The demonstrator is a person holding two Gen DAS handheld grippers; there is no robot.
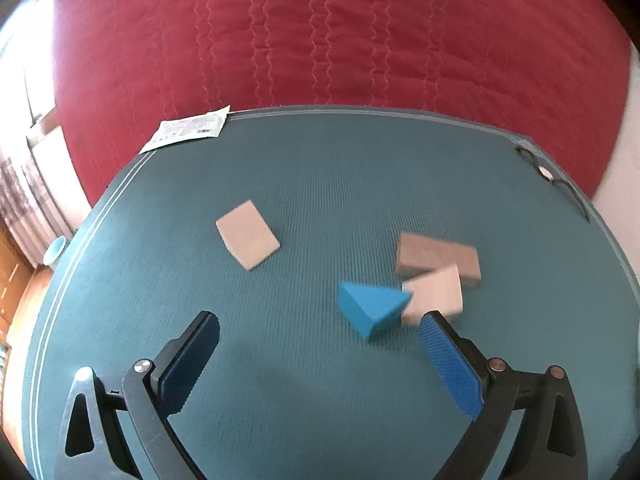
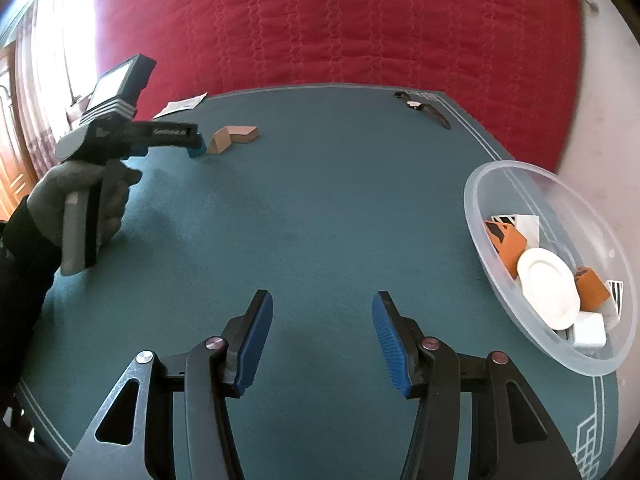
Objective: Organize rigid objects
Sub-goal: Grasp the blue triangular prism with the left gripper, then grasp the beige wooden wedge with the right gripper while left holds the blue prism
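Note:
In the left wrist view my left gripper (image 1: 320, 322) is open over the teal mat, with nothing between its fingers. A blue wedge block (image 1: 370, 306) lies just beyond its right fingertip. A pale wooden block (image 1: 434, 294) leans on a darker wooden block (image 1: 440, 258) beside the wedge. Another pale flat block (image 1: 248, 234) lies apart to the left. In the right wrist view my right gripper (image 2: 322, 310) stands open and empty above bare mat. The left gripper's body (image 2: 128, 136), held by a gloved hand (image 2: 76, 200), reaches toward the wooden blocks (image 2: 234, 138) at the far left.
A clear plastic bowl (image 2: 486, 184) at the right holds a white plate (image 2: 548, 288), orange blocks and white boxes. A wristwatch (image 2: 422, 108) lies at the mat's far right corner. A paper leaflet (image 1: 186, 132) overhangs the far left edge. A red quilt (image 1: 340, 32) lies behind.

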